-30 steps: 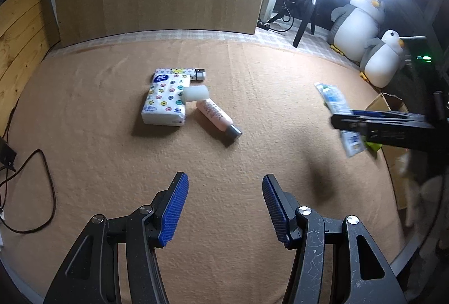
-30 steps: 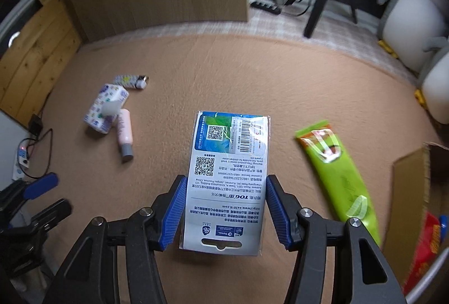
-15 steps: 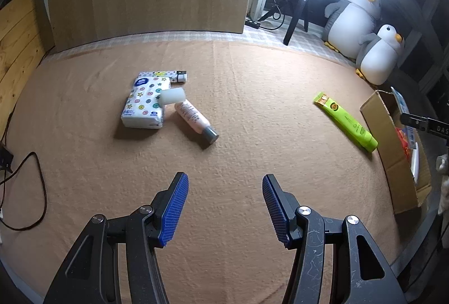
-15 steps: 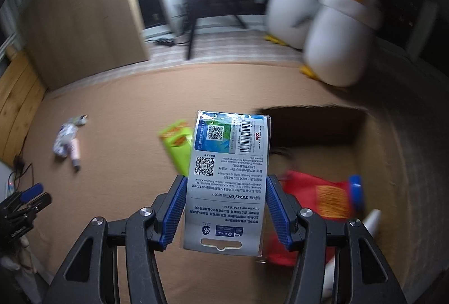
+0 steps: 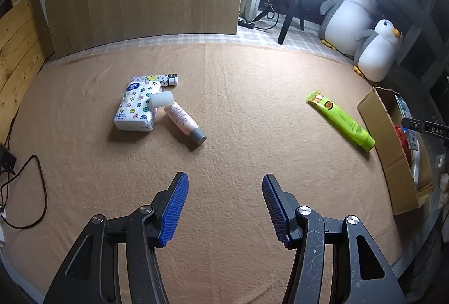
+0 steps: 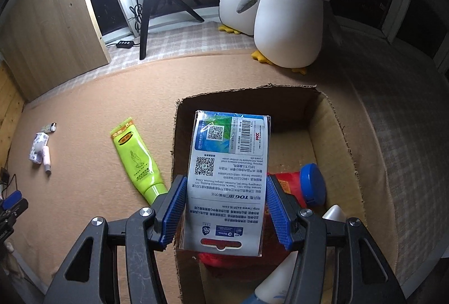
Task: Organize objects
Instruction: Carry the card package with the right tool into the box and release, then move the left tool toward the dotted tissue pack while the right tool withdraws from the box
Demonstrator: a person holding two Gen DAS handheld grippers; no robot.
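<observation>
Beige felt covers the bench (image 5: 224, 74). Below the right gripper (image 6: 226, 208) sits the cardboard box (image 6: 331, 119); its jaws clamp a carded blister pack (image 6: 228, 163), ready for release. Left gripper (image 5: 224, 208) jaws stand apart, empty; tissue pack (image 5: 136, 107) and lotion bottle (image 5: 183, 121) lie beyond.

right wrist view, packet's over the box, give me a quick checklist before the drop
1. Right claw shut on the blister packet: ok.
2. Packet above the cardboard box opening: ok.
3. Room in the box beside the red pouch and white bottle: ok.
4. Packet hanging clear of the box walls: cannot tell.
5. Left claw open, empty, away from the box: ok.
6. Green tube outside the box, out of the way: ok.
</observation>
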